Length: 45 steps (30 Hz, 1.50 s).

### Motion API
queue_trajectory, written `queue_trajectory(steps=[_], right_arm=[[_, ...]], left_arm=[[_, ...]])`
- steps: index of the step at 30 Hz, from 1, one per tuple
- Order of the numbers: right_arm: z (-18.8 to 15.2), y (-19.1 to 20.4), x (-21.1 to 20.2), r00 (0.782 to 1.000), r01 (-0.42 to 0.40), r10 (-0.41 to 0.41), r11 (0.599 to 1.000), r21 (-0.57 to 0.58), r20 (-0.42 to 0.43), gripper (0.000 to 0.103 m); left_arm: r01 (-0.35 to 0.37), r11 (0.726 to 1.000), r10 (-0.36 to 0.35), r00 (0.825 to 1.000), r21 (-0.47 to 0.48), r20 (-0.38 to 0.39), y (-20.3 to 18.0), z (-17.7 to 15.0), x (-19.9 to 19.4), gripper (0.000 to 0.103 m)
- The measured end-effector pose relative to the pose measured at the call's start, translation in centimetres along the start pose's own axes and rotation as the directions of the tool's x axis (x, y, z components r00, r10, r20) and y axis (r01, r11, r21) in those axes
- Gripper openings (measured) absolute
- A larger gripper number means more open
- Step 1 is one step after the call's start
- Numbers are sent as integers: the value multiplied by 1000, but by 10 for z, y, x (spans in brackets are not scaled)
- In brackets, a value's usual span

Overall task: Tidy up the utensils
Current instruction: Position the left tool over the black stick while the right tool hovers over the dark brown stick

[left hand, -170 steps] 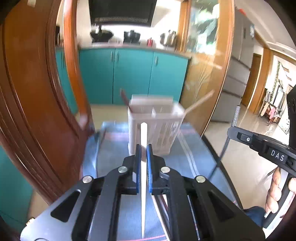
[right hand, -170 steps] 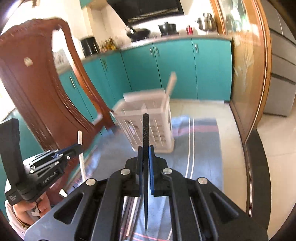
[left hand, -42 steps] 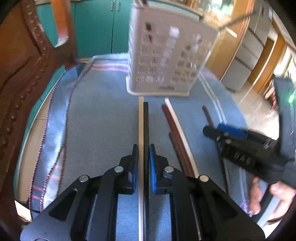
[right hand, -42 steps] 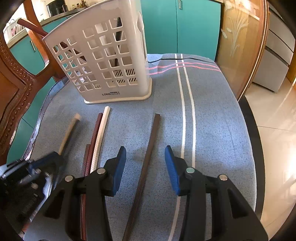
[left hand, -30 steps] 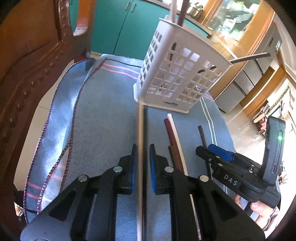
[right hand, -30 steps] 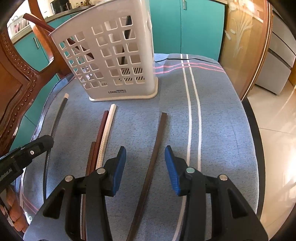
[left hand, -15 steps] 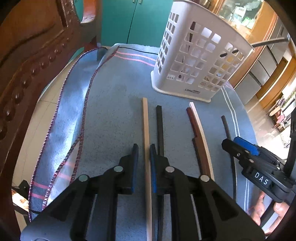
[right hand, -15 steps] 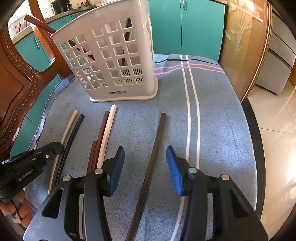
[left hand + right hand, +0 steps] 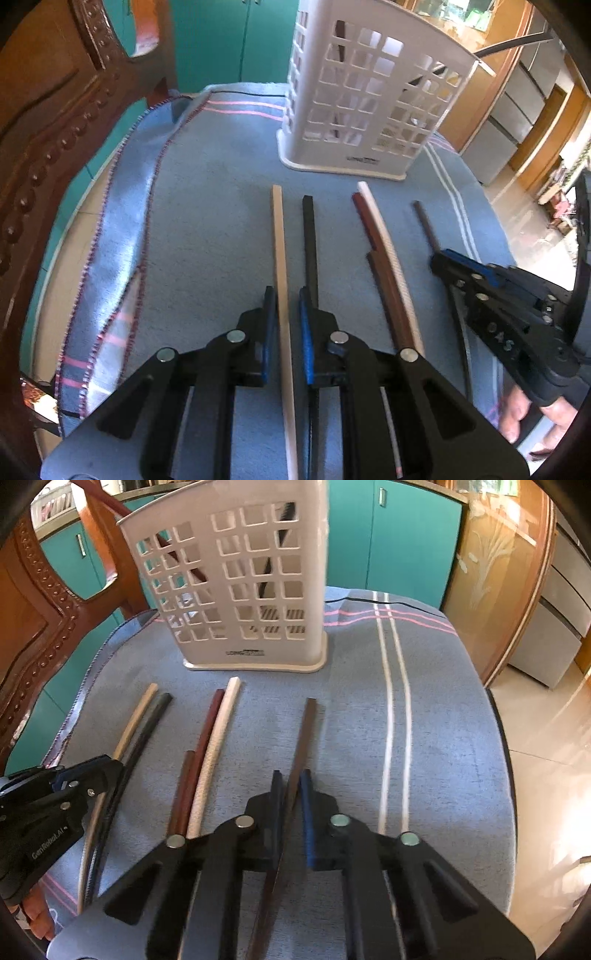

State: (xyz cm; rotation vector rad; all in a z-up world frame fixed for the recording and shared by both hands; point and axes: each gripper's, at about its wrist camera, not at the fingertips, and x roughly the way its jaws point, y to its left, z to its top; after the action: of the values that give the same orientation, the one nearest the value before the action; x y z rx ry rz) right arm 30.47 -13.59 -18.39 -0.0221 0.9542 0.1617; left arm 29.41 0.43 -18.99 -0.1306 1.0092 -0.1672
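White lattice basket (image 9: 236,590) on blue, pink-striped cloth (image 9: 424,709).

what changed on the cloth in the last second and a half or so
The right hand-held gripper has just closed its jaws on the dark brown chopstick, which lay loose between them before. The left hand-held gripper stays shut on the tan chopstick; its view swung, so the basket now sits further right. The basket, the black chopstick and the red and white pair kept their places.

A blue woven cloth with white and pink stripes (image 9: 436,716) covered the table. On it stood a white perforated plastic basket (image 9: 236,590). Chopsticks lay before it: beige (image 9: 279,240), black (image 9: 309,240), reddish-brown (image 9: 207,731), white (image 9: 218,731), dark brown (image 9: 303,734).
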Motion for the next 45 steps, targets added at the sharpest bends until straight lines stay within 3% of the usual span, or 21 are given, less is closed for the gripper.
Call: queue_trajectory(steps=[4, 9, 15, 20, 22, 27, 30, 35, 45], right_arm=[[0, 3, 0, 1000, -11, 11, 1000, -14, 2, 10], [1, -2, 0, 1000, 4, -4, 1000, 5, 2, 10], [2, -9, -1, 1000, 6, -6, 999, 38, -12, 10], [3, -13, -2, 1000, -10, 11, 998, 61, -16, 11], [3, -12, -2, 1000, -6, 7, 998, 56, -15, 12], [1, -14, -3, 1000, 0, 0, 998, 61, -14, 27], [2, -15, -4, 1000, 2, -1, 998, 68, -13, 31], [2, -12, -3, 999, 37, -36, 998, 50, -9, 31], [9, 0, 7, 991, 133, -133, 991, -7, 22, 33]], left_arm=[[7, 1000, -7, 1000, -9, -2, 2, 0, -1, 14], [-36, 999, 36, 999, -9, 6, 4, 1, 0, 14], [-18, 999, 18, 1000, -45, -5, 12, 3, -2, 14], [-31, 998, 30, 1000, -50, -3, 11, 10, 3, 18], [-45, 998, 45, 999, -32, 0, 7, 13, 5, 25], [-64, 998, 64, 998, -10, 3, 4, 22, 12, 32], [-97, 995, 97, 995, 12, 16, 0, 25, 16, 35], [-172, 982, 170, 985, 72, 38, -12, 22, 18, 41], [-171, 983, 168, 985, 63, 46, -10, 22, 17, 44]])
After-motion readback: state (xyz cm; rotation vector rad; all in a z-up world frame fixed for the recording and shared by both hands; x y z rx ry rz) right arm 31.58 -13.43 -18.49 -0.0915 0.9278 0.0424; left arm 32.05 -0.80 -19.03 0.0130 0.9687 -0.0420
